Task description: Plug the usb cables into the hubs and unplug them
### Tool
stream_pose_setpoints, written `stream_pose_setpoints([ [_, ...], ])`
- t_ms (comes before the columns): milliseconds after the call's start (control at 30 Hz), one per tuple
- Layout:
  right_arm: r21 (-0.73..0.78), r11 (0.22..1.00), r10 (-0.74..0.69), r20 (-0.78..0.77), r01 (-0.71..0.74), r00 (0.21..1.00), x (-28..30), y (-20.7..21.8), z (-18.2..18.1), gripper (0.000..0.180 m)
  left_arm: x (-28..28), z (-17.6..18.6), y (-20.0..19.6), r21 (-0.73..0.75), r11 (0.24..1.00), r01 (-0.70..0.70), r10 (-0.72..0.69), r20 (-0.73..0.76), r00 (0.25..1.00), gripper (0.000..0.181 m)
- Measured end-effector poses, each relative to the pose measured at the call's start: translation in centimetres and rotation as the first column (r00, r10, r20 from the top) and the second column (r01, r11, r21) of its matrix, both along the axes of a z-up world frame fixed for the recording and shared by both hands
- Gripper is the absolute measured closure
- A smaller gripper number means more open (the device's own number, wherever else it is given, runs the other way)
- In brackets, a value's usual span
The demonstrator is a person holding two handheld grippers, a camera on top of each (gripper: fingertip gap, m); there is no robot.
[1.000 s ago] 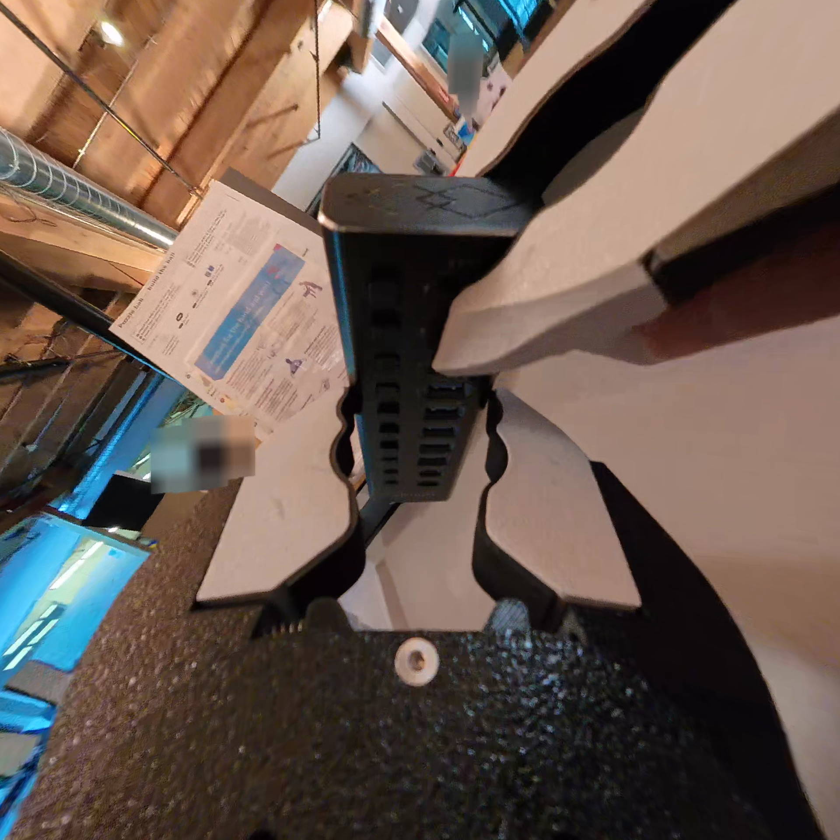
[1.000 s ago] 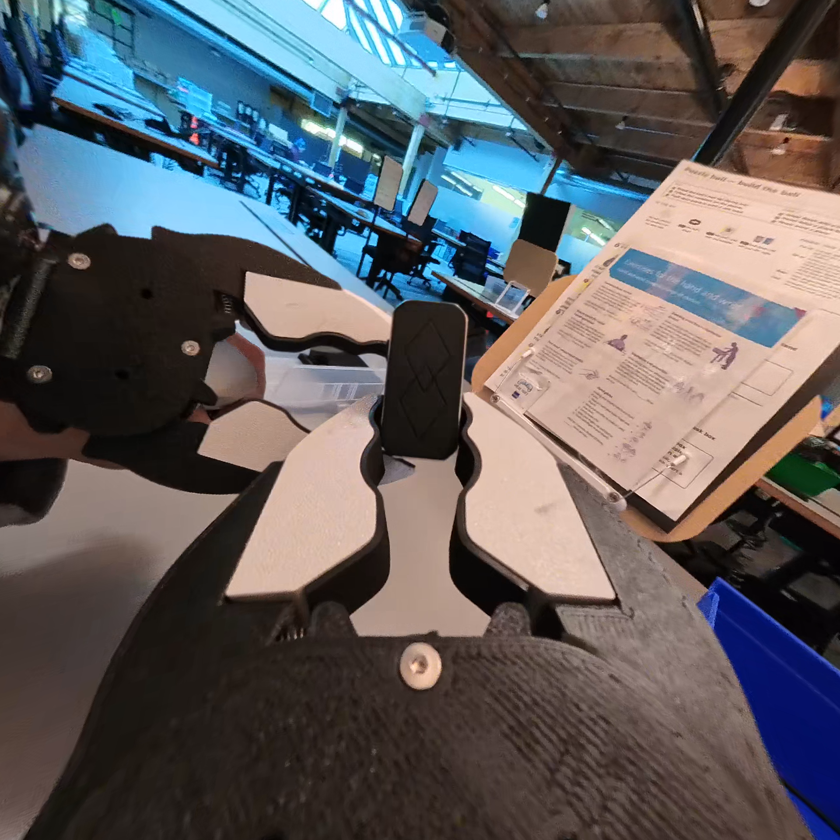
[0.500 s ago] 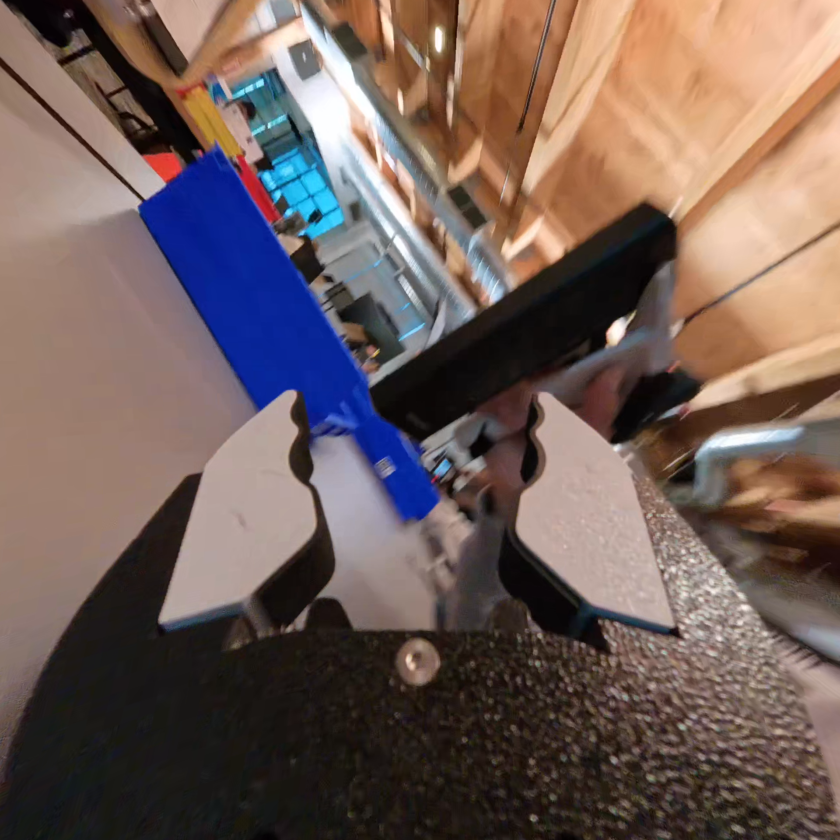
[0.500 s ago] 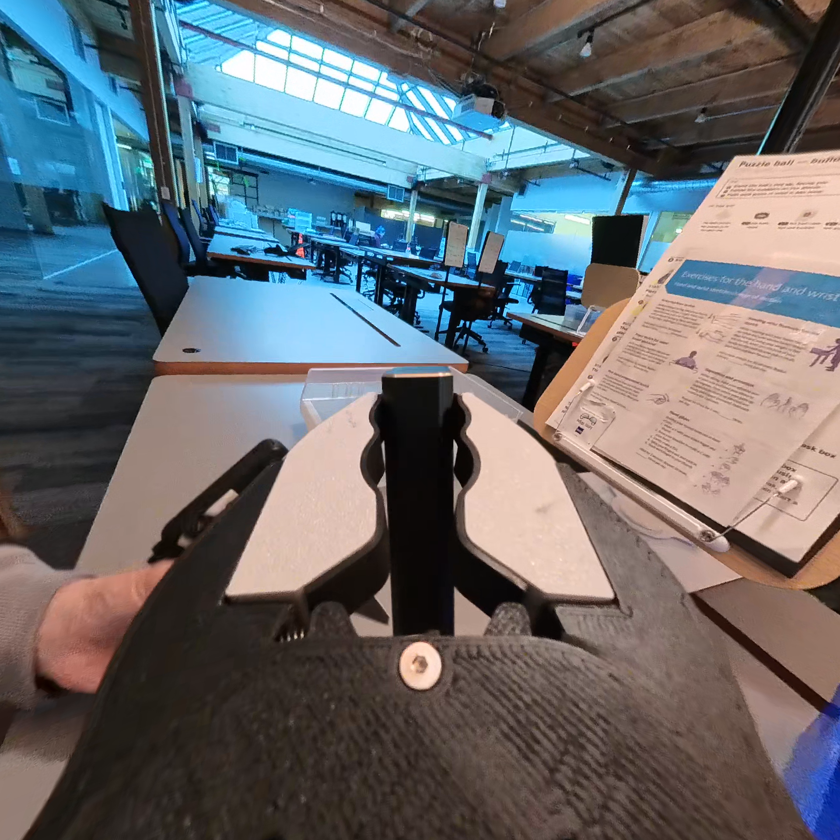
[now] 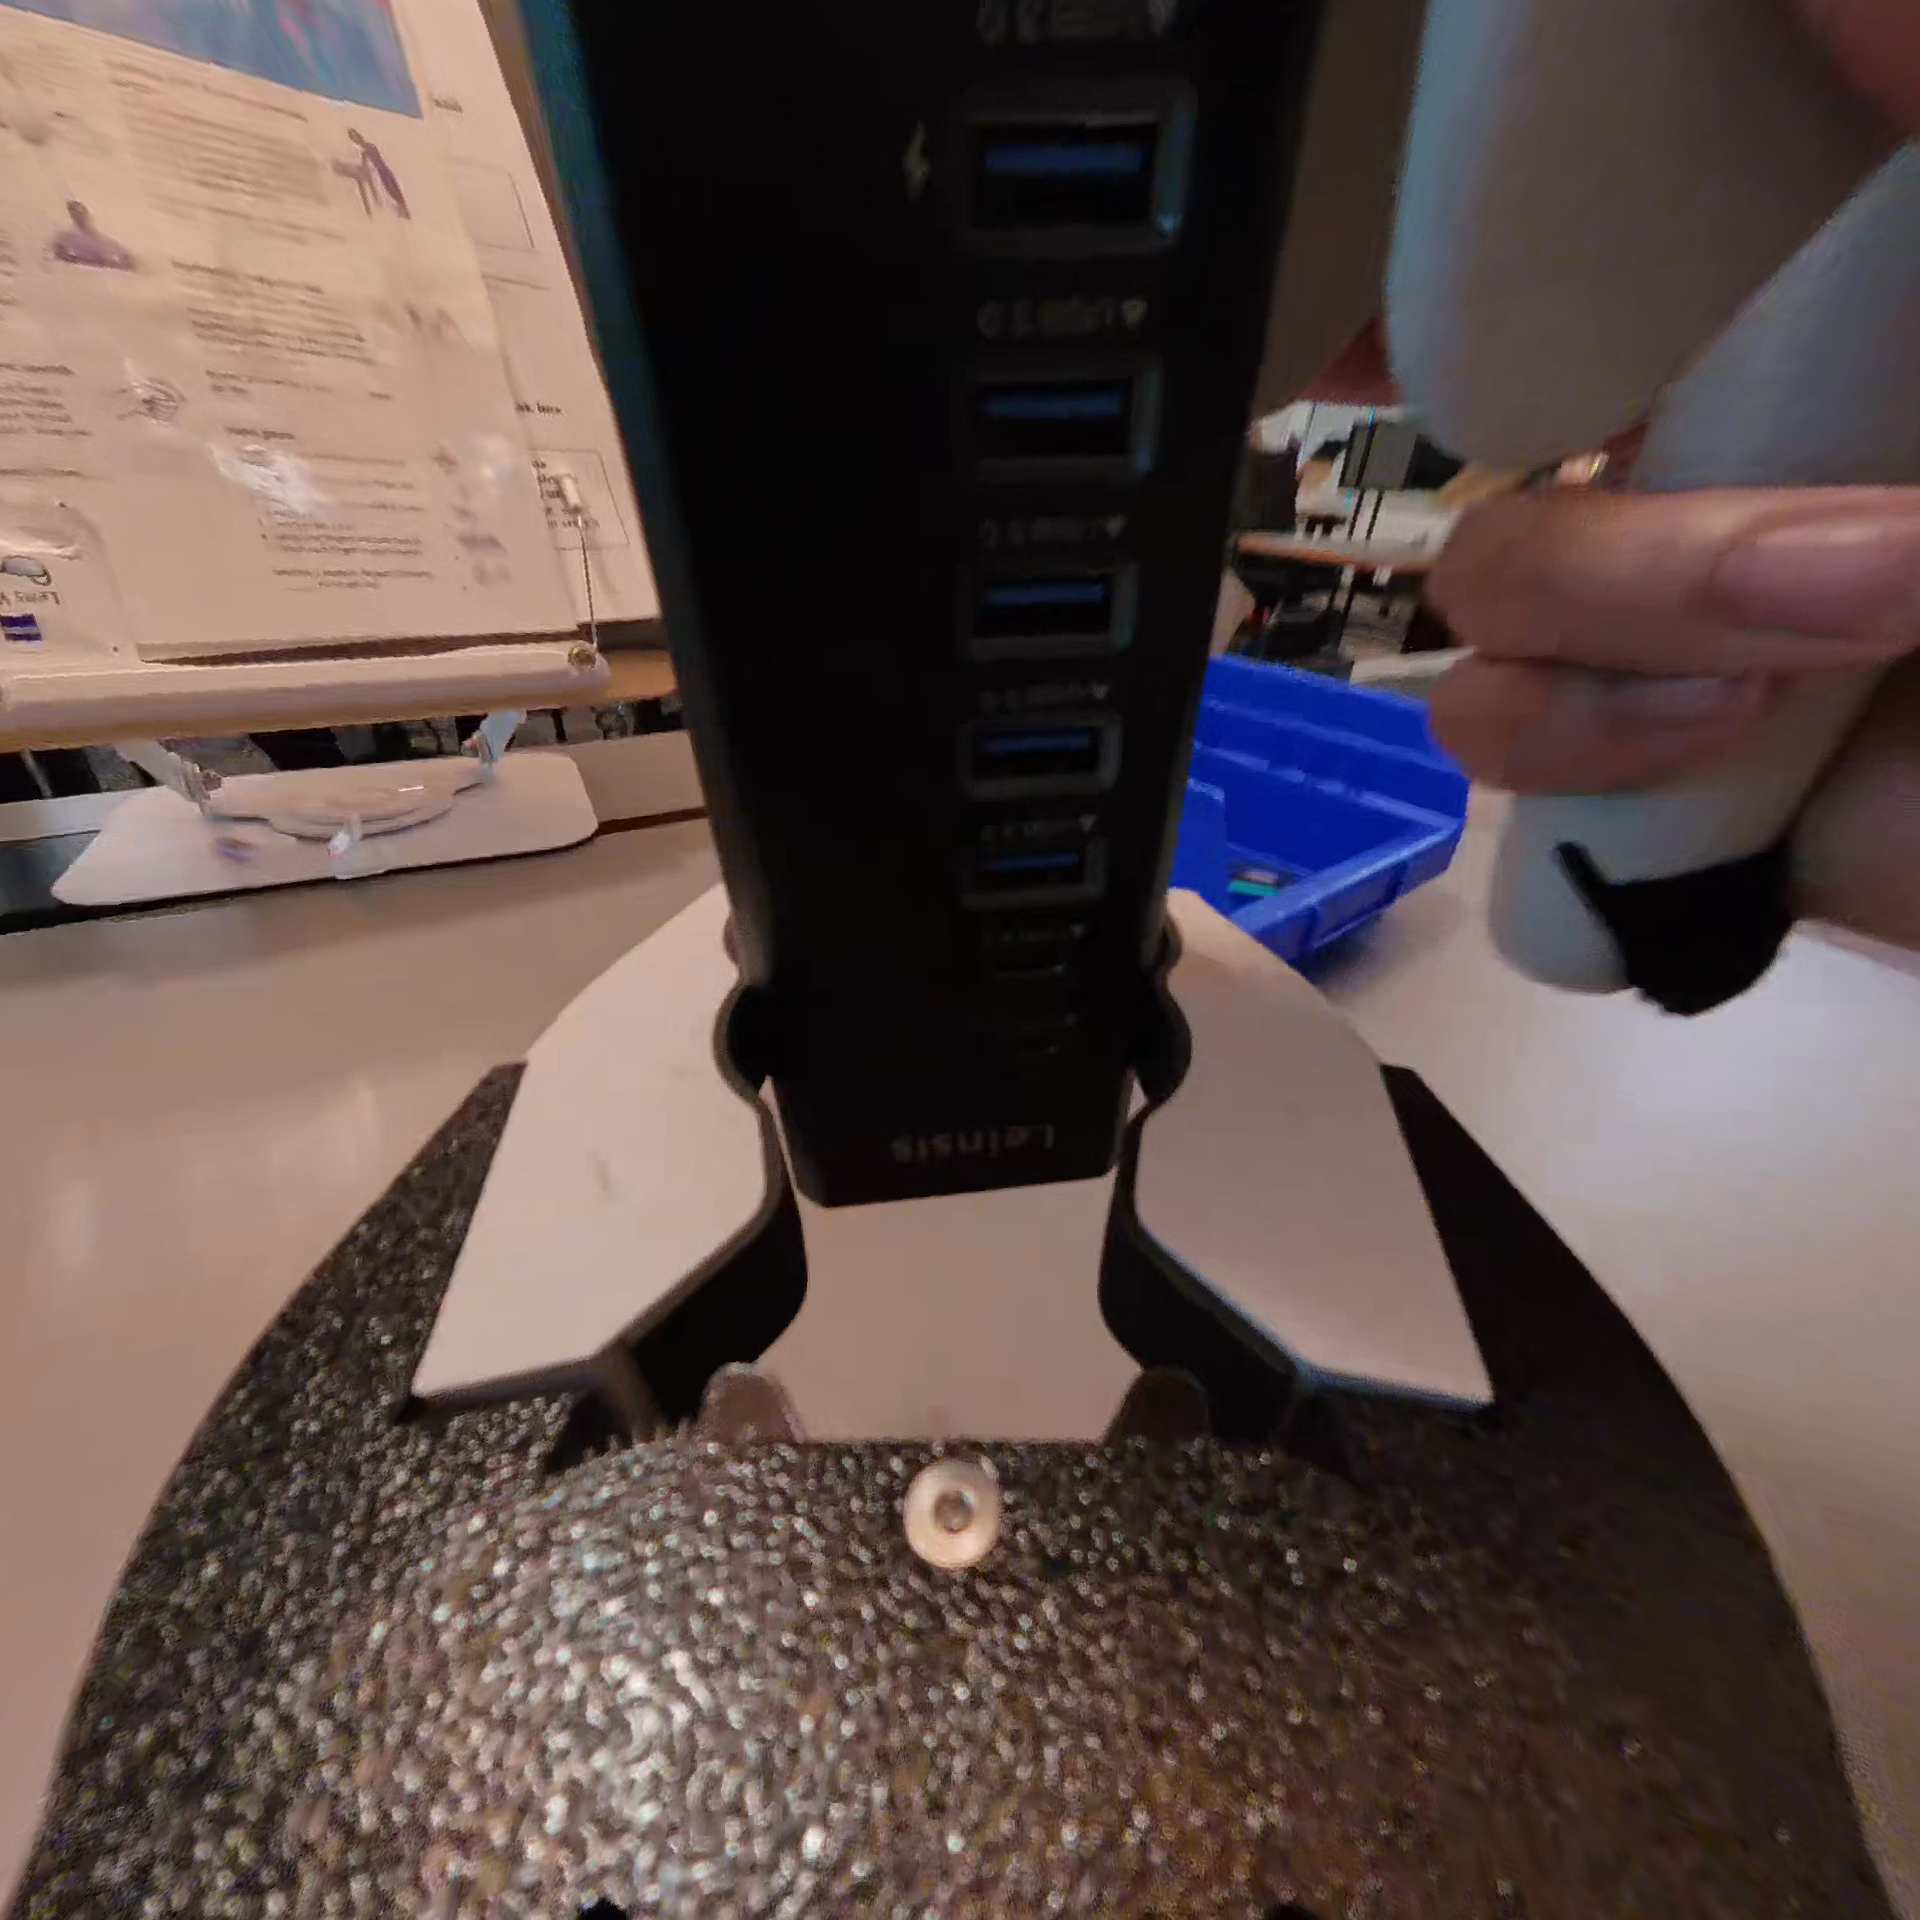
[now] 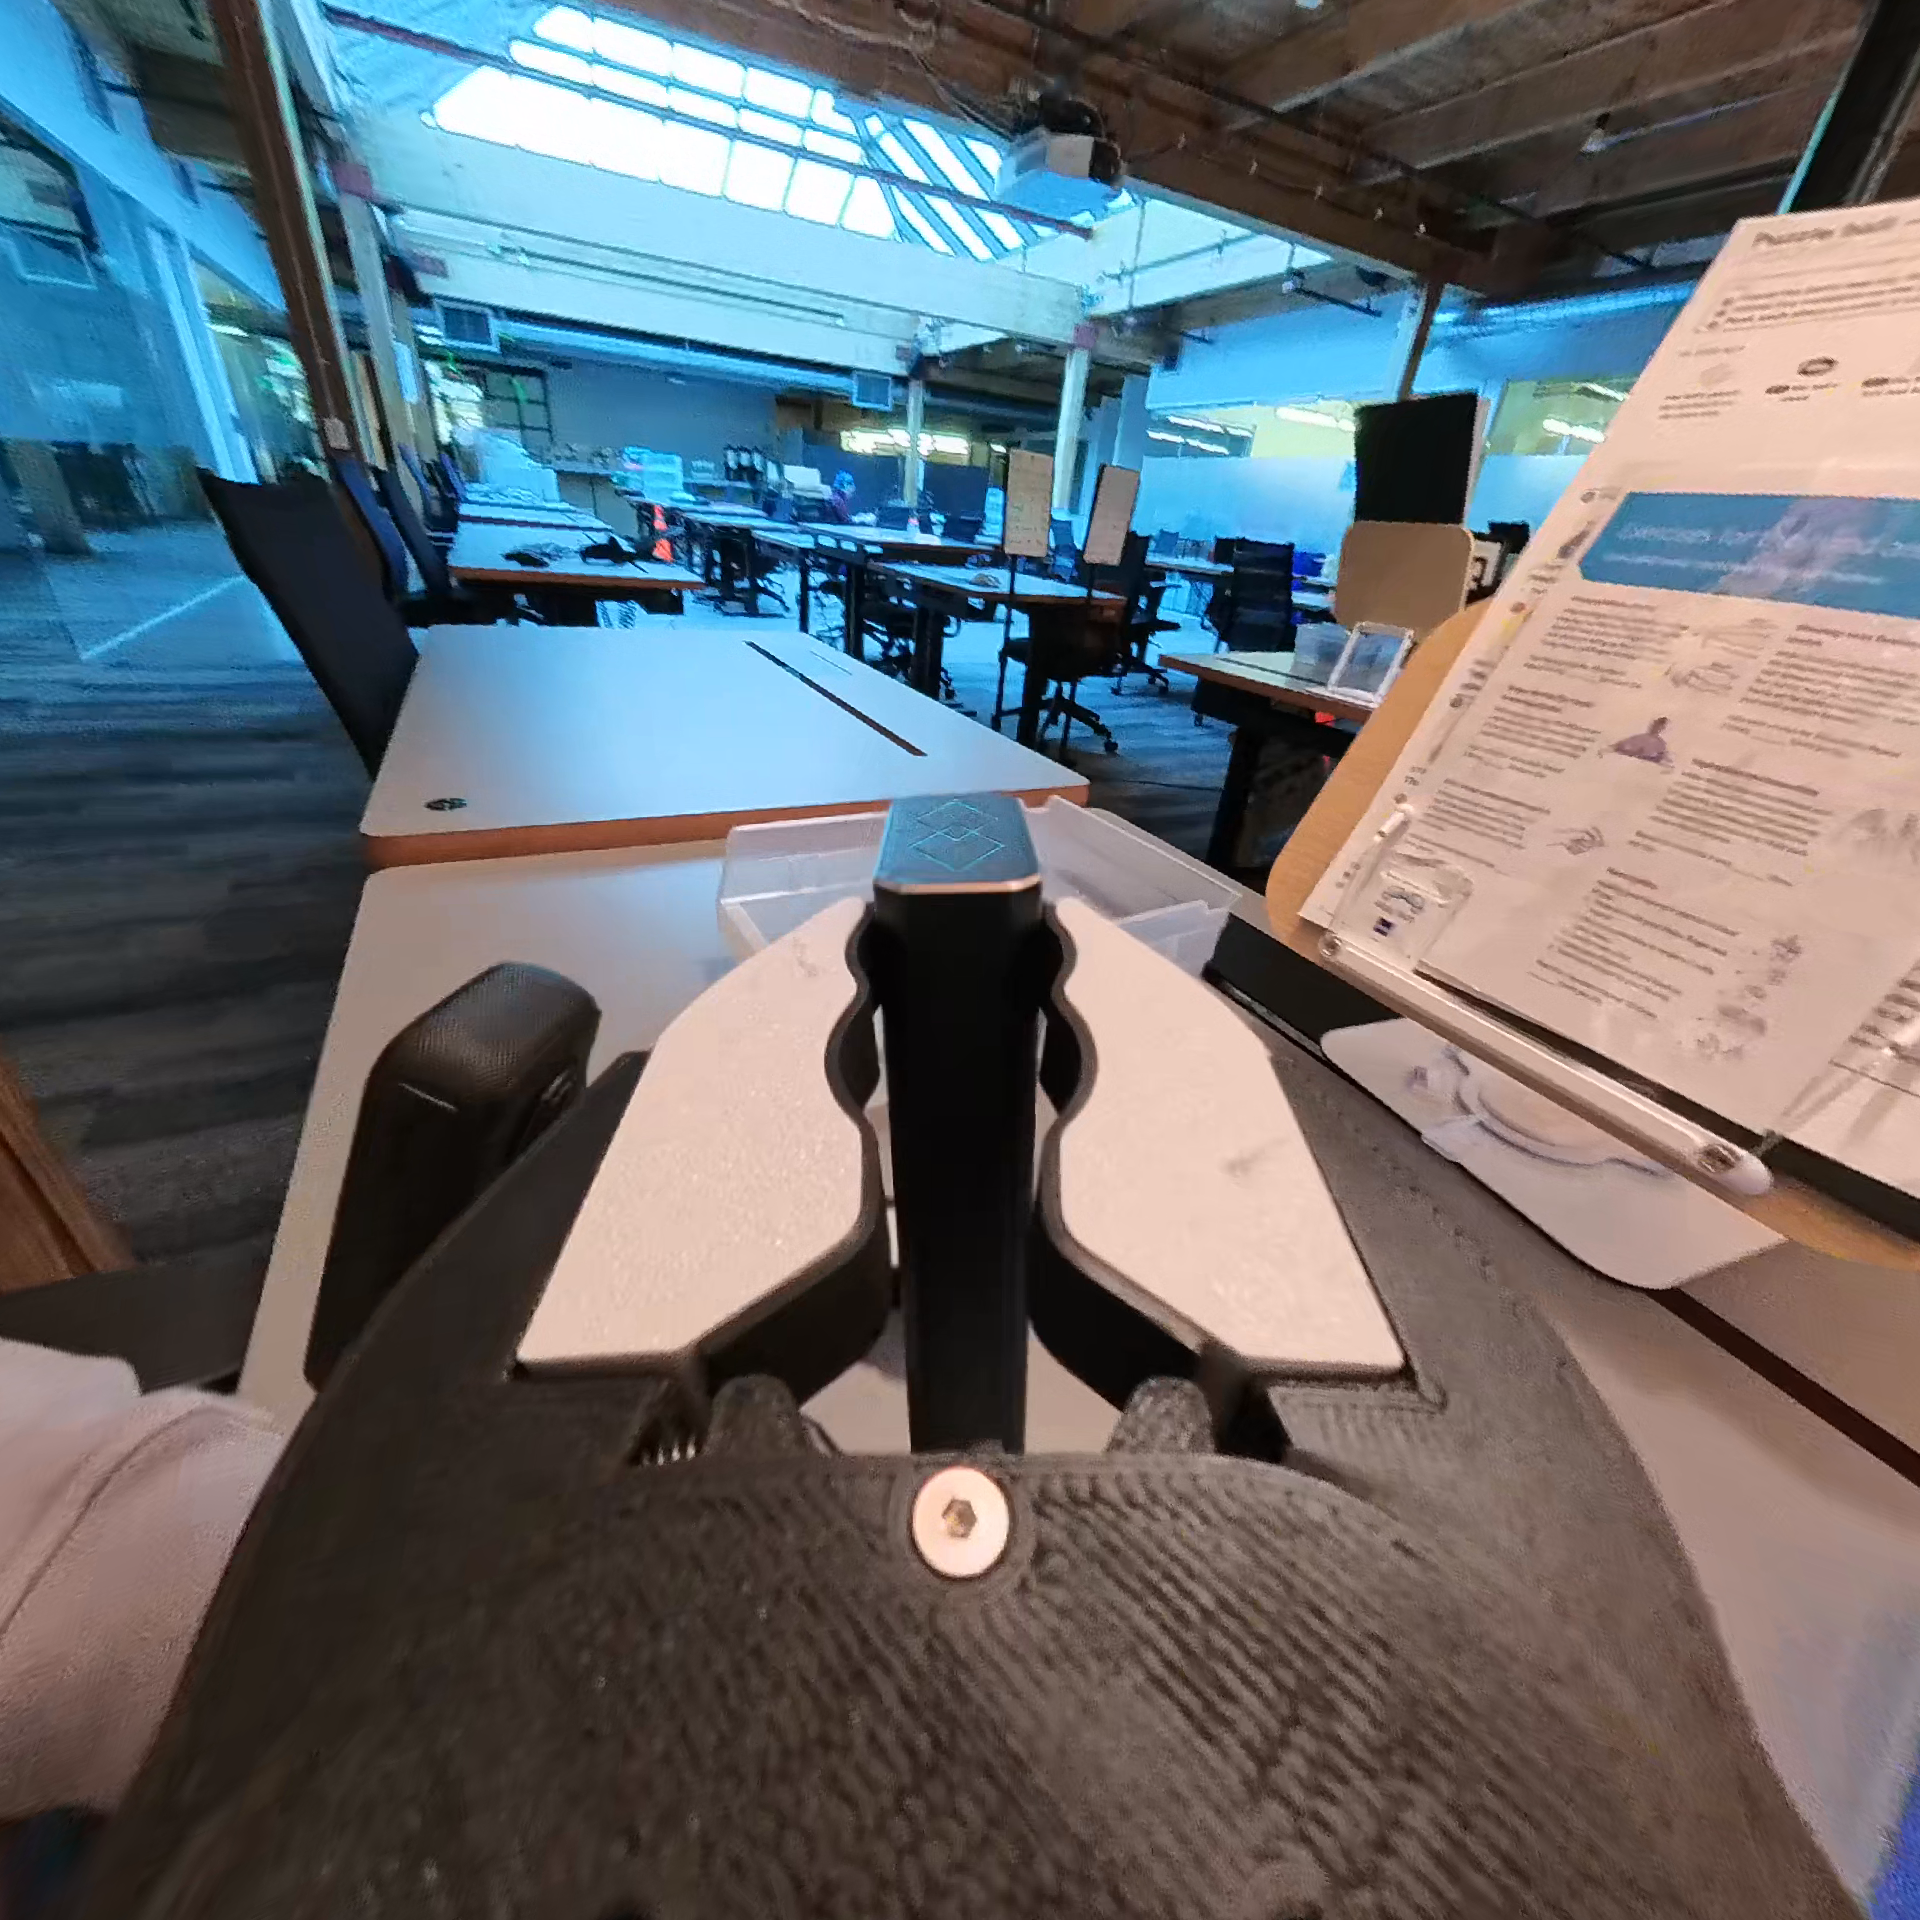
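Left gripper (image 5: 951, 1023): my pale, flat fingers are closed on the lower end of the hub, notched inner edges pressed to its two sides.
Right gripper (image 6: 958, 997): my fingers are closed on the same hub, clamping its narrow faces.
Hub (image 5: 935, 582): tall black rectangular bar, smooth matte casing, held upright between both of my grippers above the table (image 5: 260, 1039).
Left wrist view only: the port face — a column of blue-tongued sockets, all unoccupied — with small printed markings.
Right wrist view only: the hub's (image 6: 958, 1091) plain edge and its end cap with an embossed diamond pattern.
Gripper bodies: black, coarse, speckled print; one bright screw each.
Surroundings: a blue bin (image 5: 1320, 821) behind the hub; a clear plastic tray (image 6: 790, 883); a document stand (image 6: 1621, 831) holding printed sheets.
Obstruction: a hand (image 5: 1683, 644) gripping a pale handle crowds the right edge of the left wrist view — no cable is visible.
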State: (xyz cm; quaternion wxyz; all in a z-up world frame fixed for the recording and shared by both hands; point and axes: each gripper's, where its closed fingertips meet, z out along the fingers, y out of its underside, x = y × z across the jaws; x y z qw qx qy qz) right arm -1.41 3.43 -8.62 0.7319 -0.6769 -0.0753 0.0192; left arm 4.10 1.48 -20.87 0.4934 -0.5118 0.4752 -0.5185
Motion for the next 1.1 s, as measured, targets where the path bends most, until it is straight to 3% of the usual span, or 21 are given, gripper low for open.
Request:
stream_pose_setpoints([
  [100, -0.004, 0.999, 0.041, -0.020, -0.042, 0.999, 0.2, -0.9, -0.3, 0.152, -0.4, -0.3, 2.2, 0.196, 0.977, -0.081, 0.093, -0.050, 0.994, 0.111],
  [200, 0.008, 0.999, 0.037, -0.014, -0.037, 0.999, 0.8, -1.9, -0.3, 0.150, -1.1, 0.6, 4.5, 0.418, 0.896, -0.150, 0.188, -0.052, 0.981, 0.111],
  [300, -0.085, 0.996, 0.025, 0.074, -0.018, 0.997, 1.6, -3.1, -1.5, 0.122, -1.9, 2.1, 7.2, 0.612, 0.767, -0.193, 0.274, -0.040, 0.961, 0.111],
  [400, -0.230, 0.973, 0.028, 0.167, 0.011, 0.986, 2.6, -5.0, -2.4, 0.092, -2.9, 3.6, 9.5, 0.847, 0.500, -0.181, 0.345, -0.004, 0.938, 0.112],
  [467, -0.380, 0.923, 0.122, 0.121, -0.067, 0.985, 2.2, -5.9, -3.4, 0.081, -3.5, 4.7, 10.1, 0.954, 0.262, -0.148, 0.366, 0.044, 0.929, 0.111],
  [567, -0.480, 0.835, 0.254, -0.103, -0.271, 0.962, 1.0, -5.7, -4.2, 0.071, -3.7, 5.6, 9.9, 0.996, -0.025, -0.089, 0.348, 0.093, 0.933, 0.111],
  [700, -0.484, 0.612, 0.352, -0.541, -0.625, 0.764, -0.9, -5.0, -6.2, 0.078, -3.6, 6.6, 8.4, 0.946, -0.309, -0.095, 0.259, 0.180, 0.949, 0.111],
  [867, -0.336, 0.354, 0.358, -0.814, -0.873, 0.458, -4.1, -4.7, -9.3, 0.076, -3.6, 7.4, 6.8, 0.897, -0.411, -0.162, 0.154, 0.243, 0.958, 0.113],
  [933, -0.247, 0.229, 0.402, -0.857, -0.941, 0.323, -6.4, -5.6, -9.5, 0.087, -3.5, 7.6, 6.6, 0.897, -0.404, -0.177, 0.142, 0.253, 0.957, 0.112],
  [1000, -0.283, 0.232, 0.456, -0.814, -0.931, 0.361, -7.3, -5.2, -10.6, 0.101, -3.5, 7.5, 6.8, 0.898, -0.400, -0.181, 0.141, 0.255, 0.957, 0.113],
  [1100, -0.288, 0.287, 0.468, -0.790, -0.914, 0.396, -7.6, -4.1, -11.6, 0.102, -3.5, 7.3, 7.5, 0.880, -0.437, -0.187, 0.147, 0.275, 0.950, 0.113],
])
